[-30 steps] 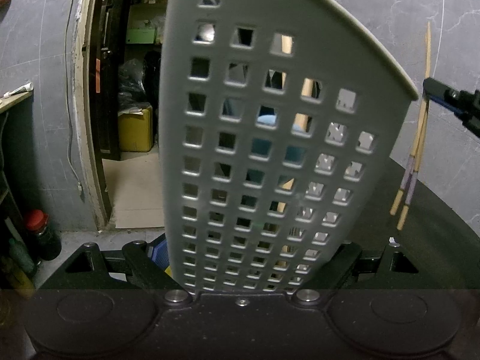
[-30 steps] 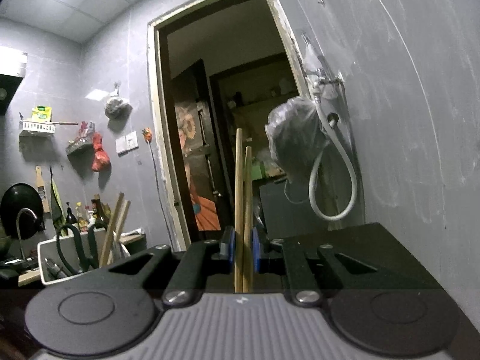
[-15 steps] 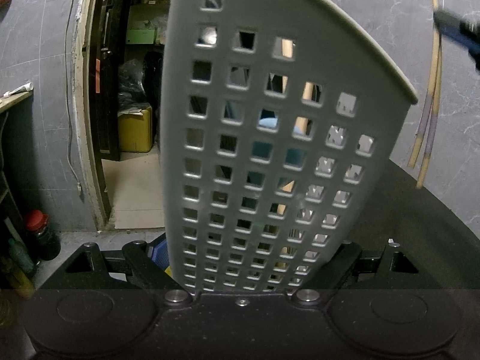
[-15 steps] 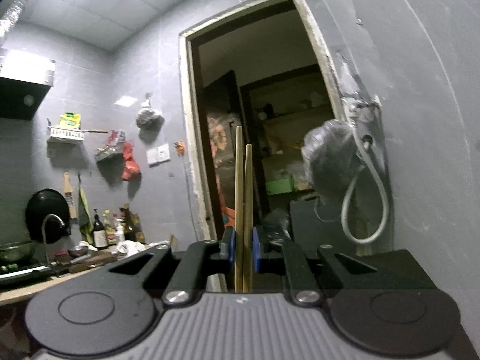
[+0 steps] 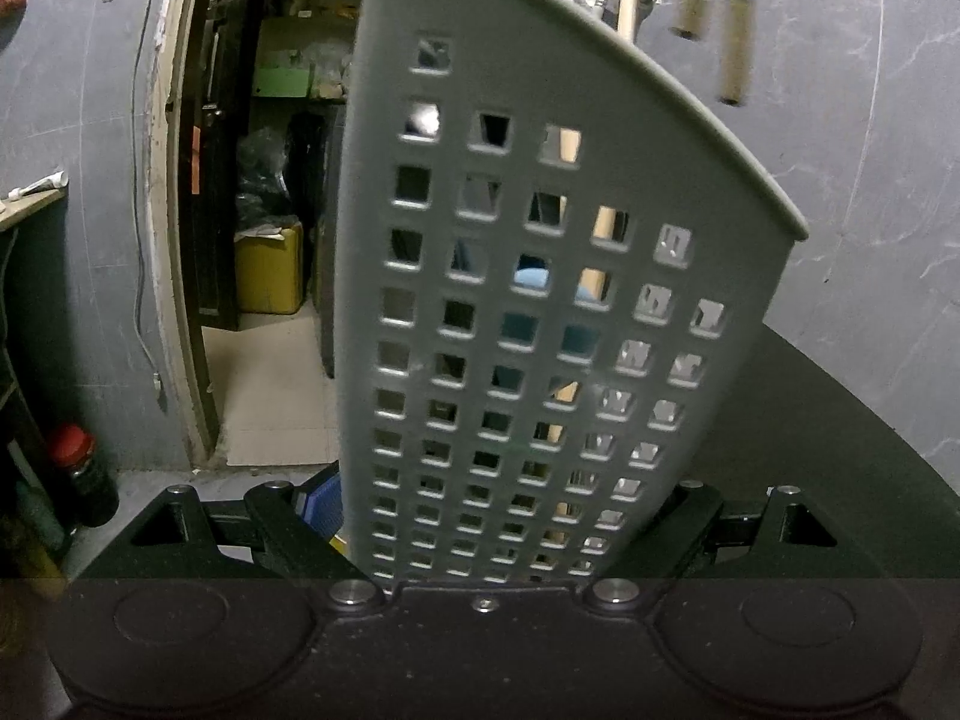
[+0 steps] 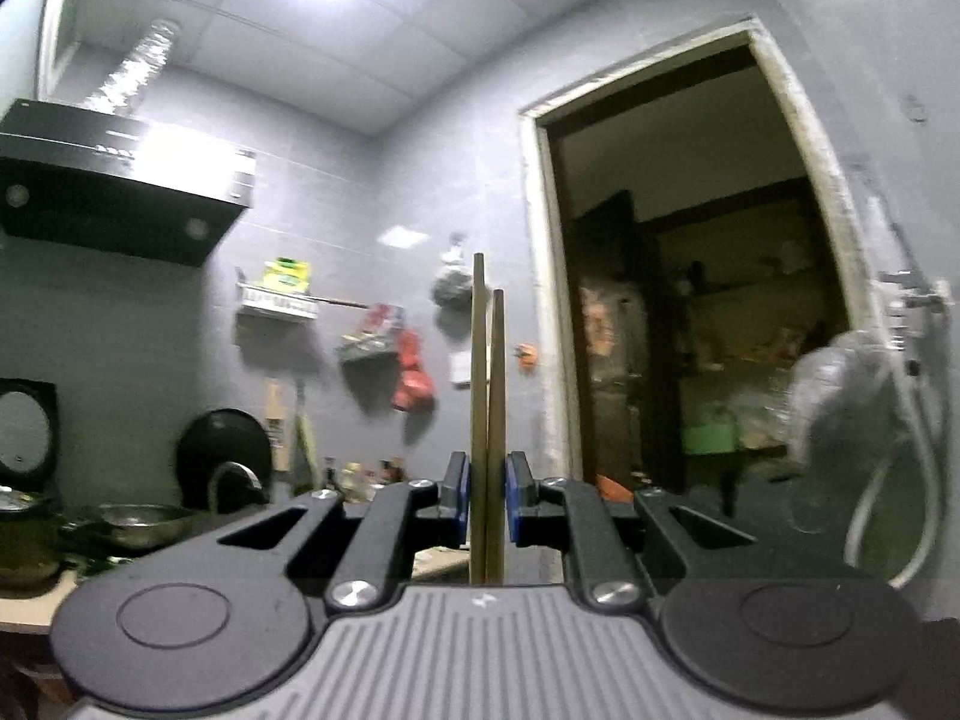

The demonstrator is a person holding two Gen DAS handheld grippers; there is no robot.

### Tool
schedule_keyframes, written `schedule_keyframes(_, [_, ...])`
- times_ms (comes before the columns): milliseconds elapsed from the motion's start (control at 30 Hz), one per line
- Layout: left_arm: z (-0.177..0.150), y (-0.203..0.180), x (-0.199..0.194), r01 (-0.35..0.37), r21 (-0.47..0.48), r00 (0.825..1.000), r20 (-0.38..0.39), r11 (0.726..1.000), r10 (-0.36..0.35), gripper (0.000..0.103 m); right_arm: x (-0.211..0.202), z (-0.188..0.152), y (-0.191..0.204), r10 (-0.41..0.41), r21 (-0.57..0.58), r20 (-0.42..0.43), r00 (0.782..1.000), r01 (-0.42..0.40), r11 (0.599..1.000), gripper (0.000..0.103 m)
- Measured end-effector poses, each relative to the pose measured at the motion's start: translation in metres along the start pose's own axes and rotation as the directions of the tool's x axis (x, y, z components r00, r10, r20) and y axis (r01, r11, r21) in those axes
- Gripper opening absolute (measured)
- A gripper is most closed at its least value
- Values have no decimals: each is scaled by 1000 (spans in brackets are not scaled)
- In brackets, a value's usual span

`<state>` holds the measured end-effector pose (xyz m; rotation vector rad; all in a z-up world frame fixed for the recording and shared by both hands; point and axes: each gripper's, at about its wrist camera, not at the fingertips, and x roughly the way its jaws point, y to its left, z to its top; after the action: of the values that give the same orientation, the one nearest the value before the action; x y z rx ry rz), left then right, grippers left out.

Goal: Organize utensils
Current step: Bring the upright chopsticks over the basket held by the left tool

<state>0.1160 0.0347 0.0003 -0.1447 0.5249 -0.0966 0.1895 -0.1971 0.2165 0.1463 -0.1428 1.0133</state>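
Note:
My left gripper (image 5: 480, 534) is shut on a grey perforated utensil holder (image 5: 540, 300) that fills the left wrist view; wooden and blue utensils show through its holes, and a wooden handle (image 5: 627, 6) sticks out above its rim. My right gripper (image 6: 485, 501) is shut on a pair of wooden chopsticks (image 6: 487, 396), held upright. The same chopsticks' lower ends (image 5: 714, 18) hang blurred in the air above and to the right of the holder's rim in the left wrist view.
A dark tabletop (image 5: 810, 450) lies under the holder against a grey tiled wall. An open doorway (image 6: 690, 330) is ahead. A kitchen counter with pots (image 6: 120, 522) and a range hood (image 6: 114, 204) are at left. A hose and bagged tap (image 6: 888, 450) hang at right.
The right gripper has lifted the chopsticks well upward and leftward toward a spot over the holder's rim; its view has swung up and left. The left gripper and holder have stayed still.

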Motion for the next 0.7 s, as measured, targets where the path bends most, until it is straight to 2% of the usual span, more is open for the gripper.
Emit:
schedule_keyframes(167, [-1, 4, 0, 1, -10, 1000, -2, 1000, -1, 88, 15, -18, 4, 37, 37, -15, 999, -36, 999, 14])
schedule_keyframes(533, [-2, 4, 1, 2, -12, 1000, -2, 1000, -2, 88, 9, -74, 5, -24, 50, -104, 994, 30, 998, 14])
schedule_keyframes(700, [-3, 2, 2, -1, -9, 1000, -1, 1000, 1, 88, 6, -88, 0, -35, 84, -120, 992, 45, 995, 14])
